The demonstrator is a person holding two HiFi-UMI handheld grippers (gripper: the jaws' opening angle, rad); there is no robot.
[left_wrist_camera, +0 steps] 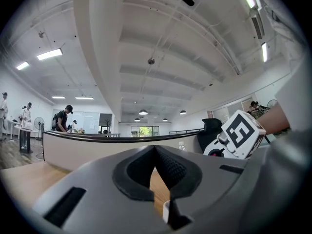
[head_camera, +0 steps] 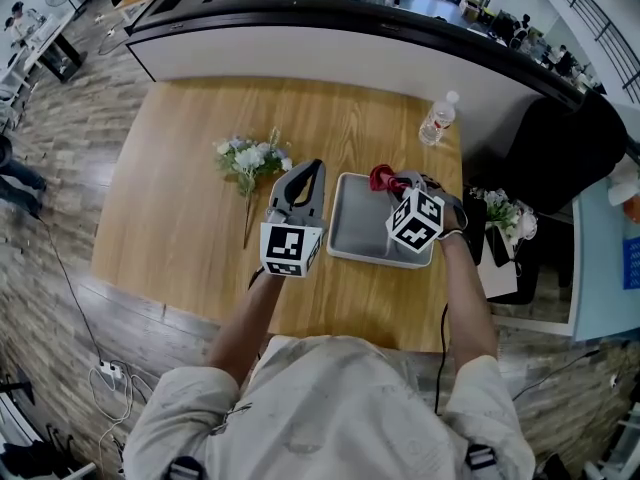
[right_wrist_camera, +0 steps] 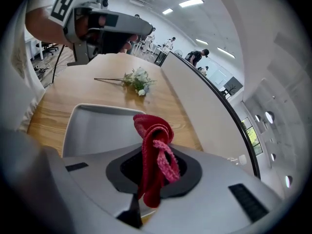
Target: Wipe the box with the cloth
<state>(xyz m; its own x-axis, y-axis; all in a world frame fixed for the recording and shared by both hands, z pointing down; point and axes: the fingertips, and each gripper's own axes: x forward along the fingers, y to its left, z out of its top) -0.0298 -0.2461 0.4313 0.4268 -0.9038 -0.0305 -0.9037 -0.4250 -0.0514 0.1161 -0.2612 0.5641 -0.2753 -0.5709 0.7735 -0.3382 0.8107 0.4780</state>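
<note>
A shallow grey box (head_camera: 358, 226) lies on the wooden table, seen close up in the right gripper view (right_wrist_camera: 95, 128). My right gripper (head_camera: 402, 185) hovers over the box's far right corner, shut on a red knitted cloth (head_camera: 381, 177). The cloth (right_wrist_camera: 153, 147) sticks up bunched from between the jaws (right_wrist_camera: 150, 172). My left gripper (head_camera: 310, 171) is held just left of the box, above the table, tilted upward. Its jaws (left_wrist_camera: 155, 149) are shut with nothing in them. It also shows at the top left of the right gripper view (right_wrist_camera: 105, 30).
A small bunch of white flowers (head_camera: 250, 158) lies on the table left of the box. A water bottle (head_camera: 437, 120) stands at the far right corner. A white counter wall (head_camera: 330, 53) runs behind the table. More flowers (head_camera: 506, 215) and a black chair (head_camera: 560, 148) are off its right edge.
</note>
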